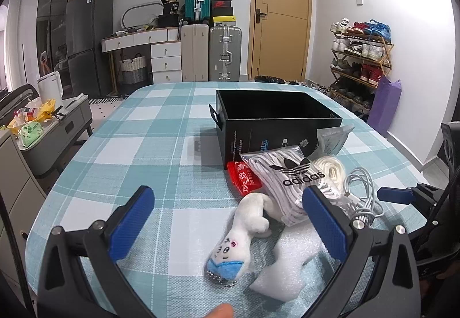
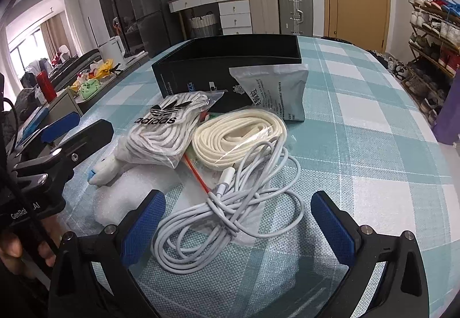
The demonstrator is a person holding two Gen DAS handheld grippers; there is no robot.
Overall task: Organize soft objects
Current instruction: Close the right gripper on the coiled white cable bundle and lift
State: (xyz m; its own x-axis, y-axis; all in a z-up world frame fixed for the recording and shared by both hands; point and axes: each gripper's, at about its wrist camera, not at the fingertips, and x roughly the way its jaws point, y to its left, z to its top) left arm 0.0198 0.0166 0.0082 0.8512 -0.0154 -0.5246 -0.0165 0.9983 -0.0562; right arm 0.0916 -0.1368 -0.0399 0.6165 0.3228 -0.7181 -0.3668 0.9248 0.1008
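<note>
A white plush toy (image 1: 244,229) with a blue mask lies on the checked tablecloth between the fingers of my open left gripper (image 1: 230,220). Behind it lie a clear bag of white laces marked adidas (image 1: 290,180), a red packet (image 1: 244,181), cream laces (image 2: 238,137), a coiled white cable (image 2: 230,208) and a grey pouch (image 2: 276,91). An open black box (image 1: 276,119) stands behind them. My open right gripper (image 2: 238,226) hovers over the cable. White foam sheet (image 1: 284,266) lies under the toy.
The table's checked cloth (image 1: 138,151) stretches left of the pile. A grey side cabinet with bags (image 1: 37,128) stands off the left edge. Suitcases (image 1: 210,53), a door and a shoe rack (image 1: 359,59) line the far wall.
</note>
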